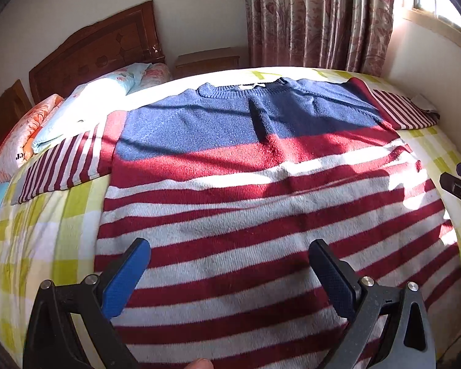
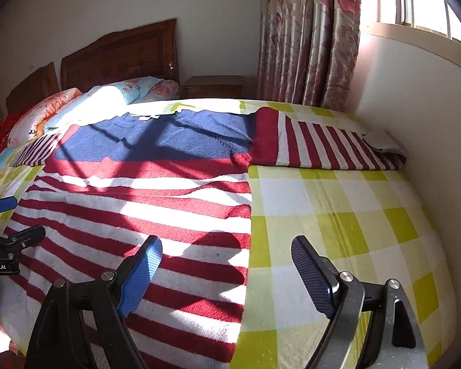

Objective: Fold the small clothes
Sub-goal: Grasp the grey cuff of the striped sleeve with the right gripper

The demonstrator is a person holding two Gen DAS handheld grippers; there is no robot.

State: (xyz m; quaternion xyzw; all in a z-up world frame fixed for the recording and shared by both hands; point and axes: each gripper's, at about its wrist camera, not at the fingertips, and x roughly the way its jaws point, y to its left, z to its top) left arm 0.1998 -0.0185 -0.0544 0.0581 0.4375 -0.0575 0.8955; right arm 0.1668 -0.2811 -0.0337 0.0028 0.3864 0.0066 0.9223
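Meanwhile both grippers, left (image 1: 229, 266) and right (image 2: 226, 264), hover over the sweater (image 1: 261, 203), jaws spread.

Pretty clearly a home bedroom. There's a bed with a yellow-green checked sheet (image 2: 338, 215), and a carved wooden headboard (image 1: 101, 49) up at about 10 o'clock against a plain white wall. Floral pillows and a folded quilt (image 1: 86, 104) are piled just below the headboard. A small wooden nightstand (image 2: 213, 87) sits around 12 o'clock, floral curtains (image 2: 310, 37) hang at 1 o'clock, and sun pours in from a window (image 2: 427, 3) at 2 o'clock.
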